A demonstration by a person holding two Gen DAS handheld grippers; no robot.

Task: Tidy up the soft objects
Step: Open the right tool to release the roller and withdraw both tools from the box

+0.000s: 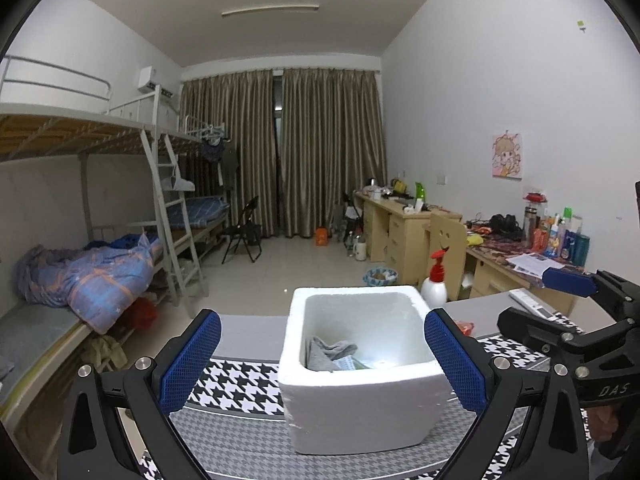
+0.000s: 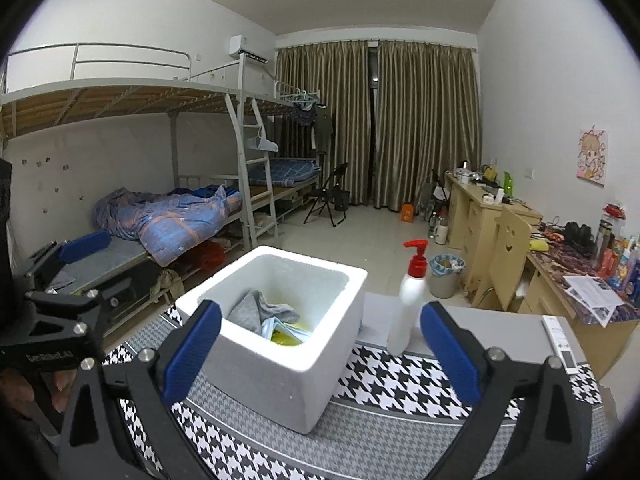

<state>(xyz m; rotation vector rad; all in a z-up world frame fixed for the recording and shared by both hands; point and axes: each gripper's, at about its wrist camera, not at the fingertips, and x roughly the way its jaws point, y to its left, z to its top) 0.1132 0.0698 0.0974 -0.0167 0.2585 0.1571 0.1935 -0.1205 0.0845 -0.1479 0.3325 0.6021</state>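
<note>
A white foam box (image 1: 360, 412) stands on a houndstooth table mat (image 1: 240, 380). It holds a crumpled grey cloth (image 1: 332, 352) and some flat packets. My left gripper (image 1: 322, 316) is open wide just short of the box, and its pads (image 1: 192, 356) do not press on the walls. From the right wrist the box (image 2: 280, 380) sits ahead and to the left, with the grey cloth (image 2: 260, 312) and a yellow packet (image 2: 284, 338) inside. My right gripper (image 2: 320, 310) is open with nothing between its pads (image 2: 448, 352). Each gripper shows at the edge of the other's view.
A white pump bottle with a red top (image 2: 412, 292) stands right of the box, and a white remote (image 2: 560, 340) lies farther right. Bunk beds (image 2: 168, 216) line the left wall, desks (image 2: 480, 208) the right. A bin (image 2: 446, 276) stands on the floor.
</note>
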